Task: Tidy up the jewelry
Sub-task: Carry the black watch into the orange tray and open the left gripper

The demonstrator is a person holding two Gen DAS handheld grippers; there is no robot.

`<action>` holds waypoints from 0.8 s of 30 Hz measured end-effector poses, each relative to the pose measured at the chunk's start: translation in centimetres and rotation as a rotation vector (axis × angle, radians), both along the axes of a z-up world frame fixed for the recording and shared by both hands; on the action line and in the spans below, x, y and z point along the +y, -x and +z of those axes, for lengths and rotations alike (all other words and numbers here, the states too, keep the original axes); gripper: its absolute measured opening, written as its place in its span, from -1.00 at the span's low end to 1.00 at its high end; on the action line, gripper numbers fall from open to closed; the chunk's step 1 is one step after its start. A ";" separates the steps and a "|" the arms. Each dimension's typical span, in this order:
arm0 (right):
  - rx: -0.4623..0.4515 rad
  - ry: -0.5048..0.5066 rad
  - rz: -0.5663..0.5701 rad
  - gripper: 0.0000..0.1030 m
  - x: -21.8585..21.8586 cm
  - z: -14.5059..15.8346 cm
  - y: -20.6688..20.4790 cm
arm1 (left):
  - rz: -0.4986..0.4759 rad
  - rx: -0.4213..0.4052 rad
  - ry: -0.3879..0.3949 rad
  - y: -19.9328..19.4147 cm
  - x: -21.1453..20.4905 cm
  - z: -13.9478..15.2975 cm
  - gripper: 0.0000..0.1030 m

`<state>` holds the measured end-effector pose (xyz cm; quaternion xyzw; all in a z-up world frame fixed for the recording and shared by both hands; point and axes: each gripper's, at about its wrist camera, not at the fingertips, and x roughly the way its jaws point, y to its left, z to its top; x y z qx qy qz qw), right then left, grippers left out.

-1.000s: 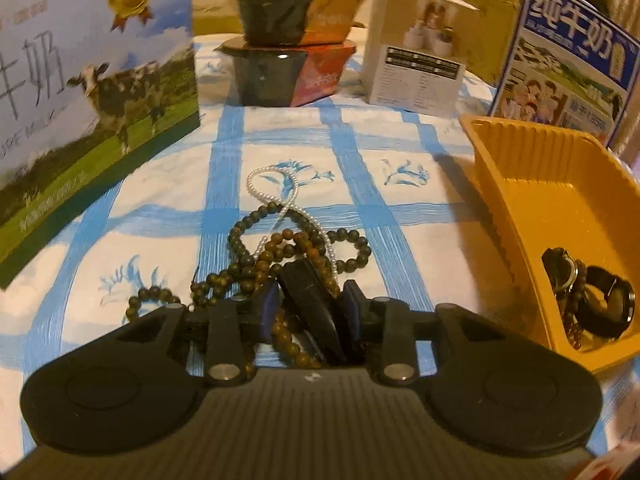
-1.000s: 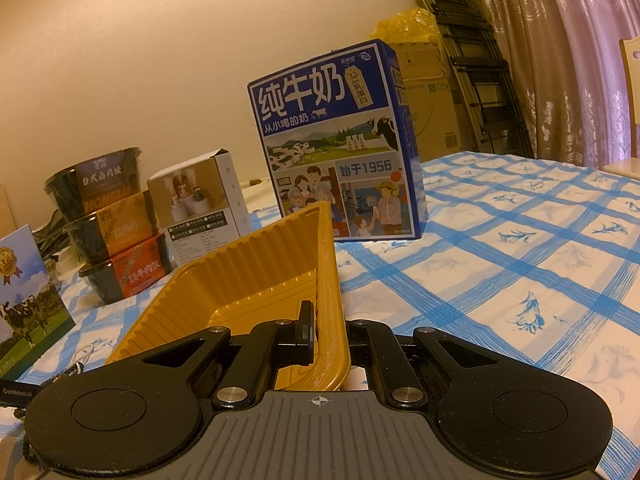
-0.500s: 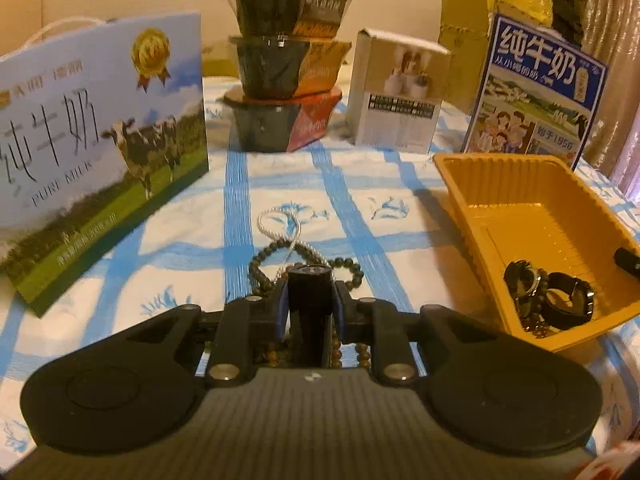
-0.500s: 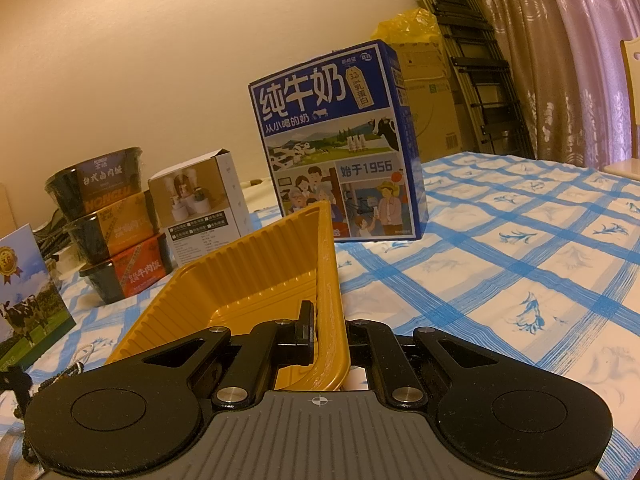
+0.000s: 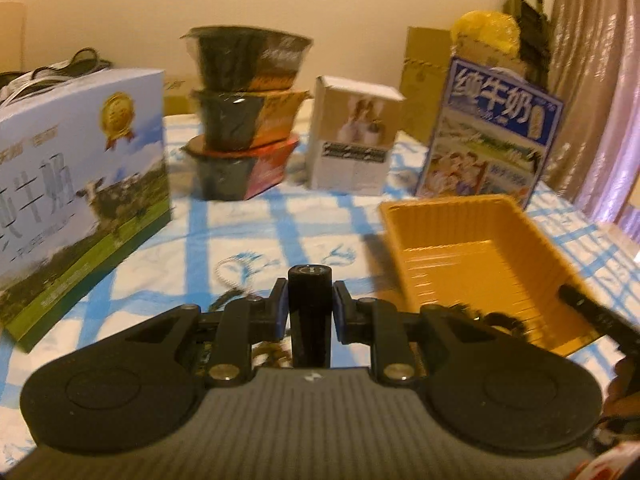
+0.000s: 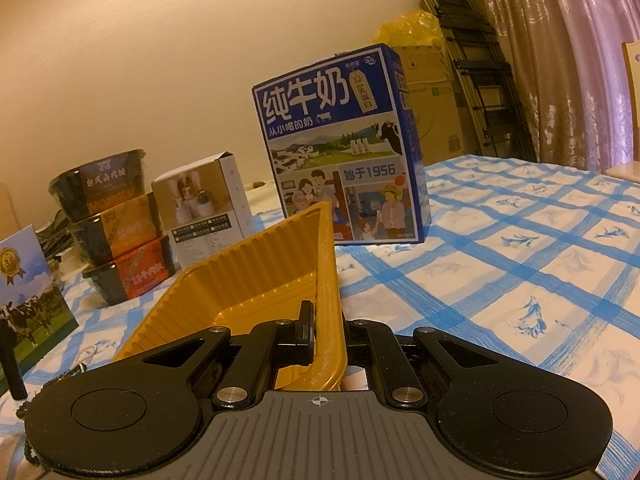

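left wrist view: left gripper [image 5: 310,312] clamps an upright black cylinder [image 5: 310,308] at frame centre; beads [image 5: 272,354] hang below. right gripper [image 6: 328,336] pinches the yellow tray [image 6: 248,272] wall; dark jewelry [image 5: 500,320] lies inside.

on the table [image 5: 592,240]: tray [image 5: 472,256] at right, milk carton [image 5: 492,132] behind it. small box [image 5: 354,136] left of the carton, stacked bowls [image 5: 244,116] further left, large milk box [image 5: 76,176] at far left. beads [image 5: 228,272] between large box and tray, before the bowls.
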<state>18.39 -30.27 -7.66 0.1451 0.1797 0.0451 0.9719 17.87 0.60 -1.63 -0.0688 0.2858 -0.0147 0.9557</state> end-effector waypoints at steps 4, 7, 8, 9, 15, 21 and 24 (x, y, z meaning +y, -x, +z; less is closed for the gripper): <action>-0.003 0.001 0.001 -0.86 0.1 0.2 0.0 | -0.073 -0.013 0.052 -0.4 -1.9 0.9 -0.62; -0.007 0.002 0.003 -0.86 0.2 0.4 0.1 | -0.133 -0.014 0.073 -1.0 -4.2 1.0 -0.62; -0.009 0.007 0.004 -0.86 0.2 0.5 0.1 | -0.152 -0.012 0.081 -1.2 -5.1 1.0 -0.62; -0.009 0.011 0.005 -0.86 0.3 0.5 0.1 | -0.169 -0.010 0.091 -1.5 -5.8 0.9 -0.62; -0.010 0.007 0.007 -0.85 0.3 0.6 0.2 | -0.229 0.005 0.137 -3.3 -9.6 0.0 -0.62; -0.010 0.005 0.008 -0.85 0.4 0.6 0.1 | -0.238 0.050 0.179 -5.6 -11.5 -1.5 -0.62; -0.011 0.007 0.008 -0.85 0.4 0.6 0.1 | -0.238 0.087 0.202 -6.5 -12.1 -2.4 -0.62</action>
